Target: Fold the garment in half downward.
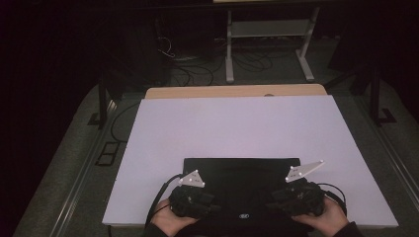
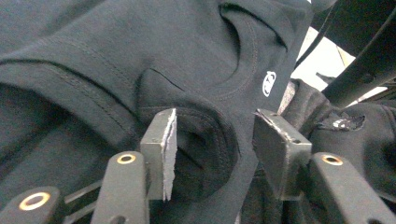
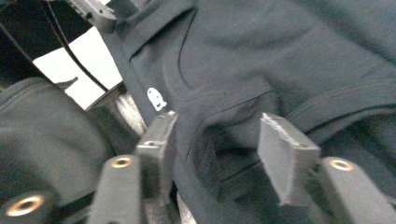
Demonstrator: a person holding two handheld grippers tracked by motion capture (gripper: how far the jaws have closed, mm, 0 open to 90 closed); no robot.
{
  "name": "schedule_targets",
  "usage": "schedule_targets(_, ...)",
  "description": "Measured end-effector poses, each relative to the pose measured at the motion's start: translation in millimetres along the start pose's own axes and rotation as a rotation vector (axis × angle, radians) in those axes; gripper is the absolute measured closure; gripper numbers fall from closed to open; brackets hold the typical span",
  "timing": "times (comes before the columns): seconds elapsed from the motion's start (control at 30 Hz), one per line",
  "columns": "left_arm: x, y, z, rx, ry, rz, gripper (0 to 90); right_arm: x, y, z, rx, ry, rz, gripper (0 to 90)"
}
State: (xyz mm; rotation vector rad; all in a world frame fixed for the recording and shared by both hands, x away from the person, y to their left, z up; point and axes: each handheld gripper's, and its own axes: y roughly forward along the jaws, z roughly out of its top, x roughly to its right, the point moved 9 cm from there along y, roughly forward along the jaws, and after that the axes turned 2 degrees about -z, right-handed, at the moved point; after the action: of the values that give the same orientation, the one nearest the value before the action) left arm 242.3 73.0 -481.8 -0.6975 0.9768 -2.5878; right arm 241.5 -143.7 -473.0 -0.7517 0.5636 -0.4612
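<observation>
A black T-shirt [image 1: 242, 177] lies folded flat at the near edge of the white board [image 1: 237, 123], with a small white logo [image 1: 243, 216] by its neckline. My left gripper [image 1: 213, 207] rests at the shirt's near left and my right gripper [image 1: 274, 200] at its near right, both pointing inward. In the left gripper view the left gripper [image 2: 215, 144] stands open, with a raised fold of the collar [image 2: 201, 135] in the gap and the logo [image 2: 268, 84] beyond. In the right gripper view the right gripper [image 3: 219, 140] is also open over the neckline seam [image 3: 219, 116], near the logo [image 3: 156, 99].
The board lies on a wooden tabletop [image 1: 232, 91] whose far edge shows behind it. A white metal stand [image 1: 267, 29] and loose cables [image 1: 197, 74] are on the dark floor beyond. A person's hands [image 1: 168, 222] hold the grippers at the near edge.
</observation>
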Motion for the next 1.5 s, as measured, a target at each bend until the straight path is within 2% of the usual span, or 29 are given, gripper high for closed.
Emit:
schedule_targets(0.07, -2.2, -2.2, 1.5, 0.016, 0.008, 0.015, 42.7, 4.0, -2.3, 1.8, 0.019, 0.011, -0.035, 36.8)
schedule_targets(0.27, -6.6, -8.0, 5.6, 0.062, 0.015, 0.021, 31.9, 12.1, -9.2, 5.4, 0.054, 0.023, -0.062, 24.2)
schedule_targets(0.43, -10.5, -13.1, 10.0, 0.1, -0.001, -0.016, 21.7, 17.2, -14.9, 8.6, 0.071, 0.029, -0.068, 16.7)
schedule_targets(0.63, -16.5, -22.4, 20.1, 0.154, 0.008, -0.038, 9.3, 25.3, -24.9, 16.0, 0.101, 0.023, -0.07, 11.5)
schedule_targets(0.73, -18.2, -27.5, 26.6, 0.18, -0.011, -0.073, 0.3, 32.0, -28.1, 17.7, 0.103, 0.026, -0.08, 0.0)
schedule_targets(0.8, -21.6, -31.4, 29.4, 0.193, -0.001, -0.062, 0.0, 37.8, -30.7, 18.5, 0.104, 0.018, -0.102, 0.0)
schedule_targets(0.9, -29.8, -37.8, 32.6, 0.191, 0.017, -0.03, 0.0, 44.2, -35.3, 20.5, 0.108, 0.015, -0.102, 0.0)
schedule_targets(1.23, -61.0, -69.4, 51.0, 0.219, 0.016, 0.059, 0.0, 65.8, -46.6, 30.1, 0.133, 0.022, -0.12, 0.0)
schedule_targets(1.5, -72.2, -78.5, 57.8, 0.233, 0.012, 0.082, 0.0, 76.1, -50.3, 34.9, 0.136, 0.025, -0.123, 0.0)
